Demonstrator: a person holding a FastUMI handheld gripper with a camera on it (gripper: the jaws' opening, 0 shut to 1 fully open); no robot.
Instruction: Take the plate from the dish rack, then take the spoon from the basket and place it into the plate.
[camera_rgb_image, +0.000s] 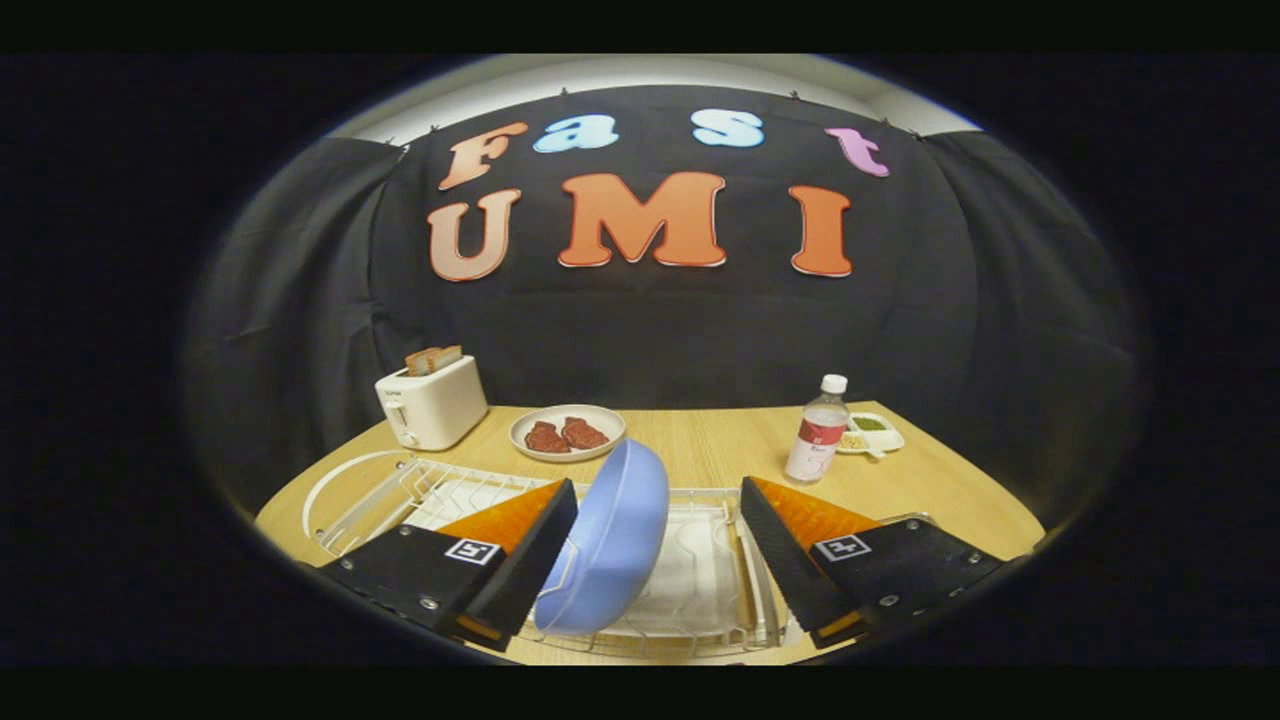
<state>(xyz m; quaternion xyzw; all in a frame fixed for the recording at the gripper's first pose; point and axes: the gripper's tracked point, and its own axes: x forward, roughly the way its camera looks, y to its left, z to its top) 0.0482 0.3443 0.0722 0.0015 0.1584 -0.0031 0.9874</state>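
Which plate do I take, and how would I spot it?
Find the wire dish rack at the table's near edge. The blue plate stands tilted in it, between the open gripper's fingers. The other plate, beyond, is white, flat and holds meat.

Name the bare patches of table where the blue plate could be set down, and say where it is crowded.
Bare table lies between the meat plate and the bottle, beyond the dish rack. It is crowded around the toaster and the condiment dish. The open gripper straddles the blue plate in the rack.
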